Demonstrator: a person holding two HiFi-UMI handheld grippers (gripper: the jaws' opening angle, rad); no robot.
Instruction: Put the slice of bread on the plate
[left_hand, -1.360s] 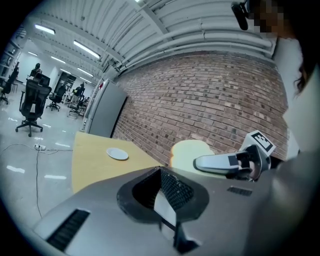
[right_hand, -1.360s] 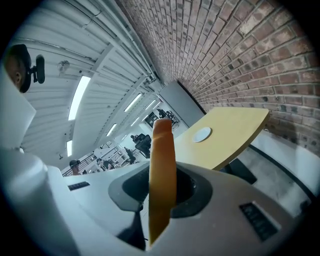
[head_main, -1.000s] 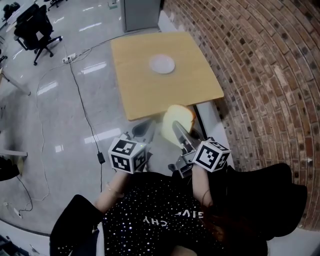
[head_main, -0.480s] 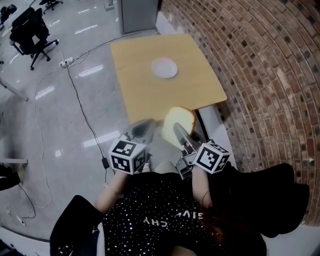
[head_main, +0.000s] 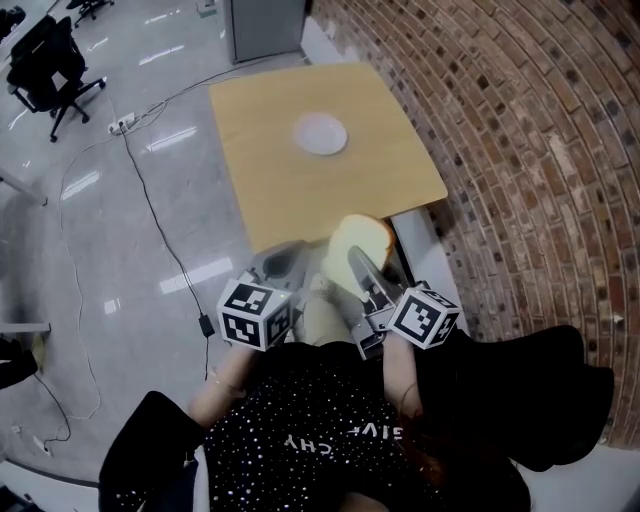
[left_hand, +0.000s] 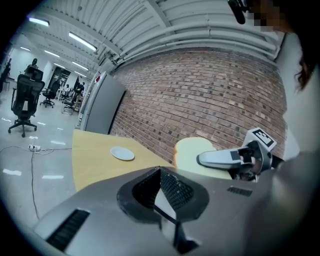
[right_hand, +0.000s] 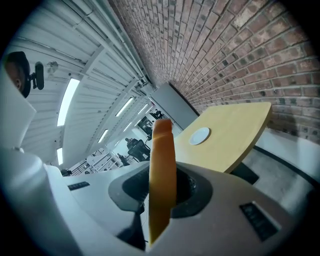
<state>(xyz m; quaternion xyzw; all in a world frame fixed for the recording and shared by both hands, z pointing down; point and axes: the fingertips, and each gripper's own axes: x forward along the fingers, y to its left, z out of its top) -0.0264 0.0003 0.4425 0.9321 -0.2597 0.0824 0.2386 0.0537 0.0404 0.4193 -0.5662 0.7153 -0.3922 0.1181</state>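
Observation:
A pale slice of bread (head_main: 360, 240) stands on edge in my right gripper (head_main: 354, 262), which is shut on its lower part. In the right gripper view the bread (right_hand: 161, 165) rises between the jaws, crust edge toward the camera. The small white plate (head_main: 320, 133) lies bare on the wooden table (head_main: 290, 190), well ahead of both grippers. My left gripper (head_main: 284, 258) hovers just left of the bread, jaws together with nothing in them. From the left gripper view the plate (left_hand: 122, 153) lies ahead on the left and the bread (left_hand: 192, 151) on the right.
A brick wall (head_main: 520, 150) runs along the table's right side. The shiny floor (head_main: 120, 220) carries a black cable (head_main: 165, 225) and a power strip (head_main: 122, 124). An office chair (head_main: 45, 60) stands far left. A grey cabinet (head_main: 265, 25) sits behind the table.
Both grippers have edged a little toward the table, the bread still held upright in the right one. The plate has not moved on the table.

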